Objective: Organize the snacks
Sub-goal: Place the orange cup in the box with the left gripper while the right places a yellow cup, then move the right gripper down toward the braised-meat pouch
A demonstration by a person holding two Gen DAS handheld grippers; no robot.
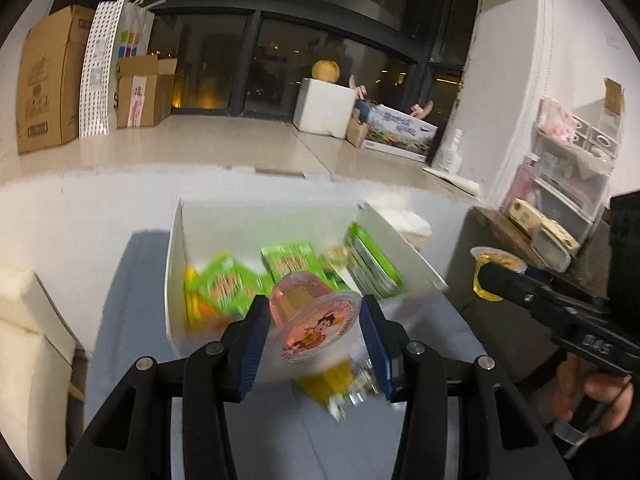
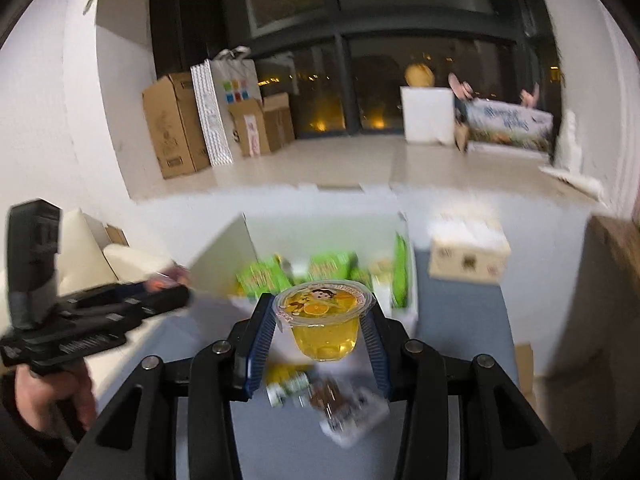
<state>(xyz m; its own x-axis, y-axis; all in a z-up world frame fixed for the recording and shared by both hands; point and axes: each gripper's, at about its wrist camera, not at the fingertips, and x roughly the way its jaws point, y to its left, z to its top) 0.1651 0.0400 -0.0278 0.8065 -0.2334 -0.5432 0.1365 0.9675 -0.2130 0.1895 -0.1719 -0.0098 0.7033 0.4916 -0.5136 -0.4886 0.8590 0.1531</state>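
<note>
Carrying jelly cups: the left gripper (image 1: 316, 332) clamps a pink jelly cup (image 1: 310, 316), tipped lid toward the camera; the right gripper (image 2: 322, 324) clamps an upright yellow jelly cup (image 2: 322, 322). At twelve o'clock beyond both, the white box (image 1: 176, 264) holds green packets (image 1: 288, 264). Next, I judge: carry forward, release inside.

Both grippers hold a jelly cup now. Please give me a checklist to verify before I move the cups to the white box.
1. Left gripper grips the pink jelly cup: ok, though the cup lies tilted.
2. Right gripper grips the yellow jelly cup: ok, upright.
3. Cup lids sealed: ok, both look intact.
4. White box open on top: ok.
5. Free room among the green snack packs inside: cannot tell, the view is blurred.
6. Snacks left on the blue mat: not ok, some packets remain below.
</note>
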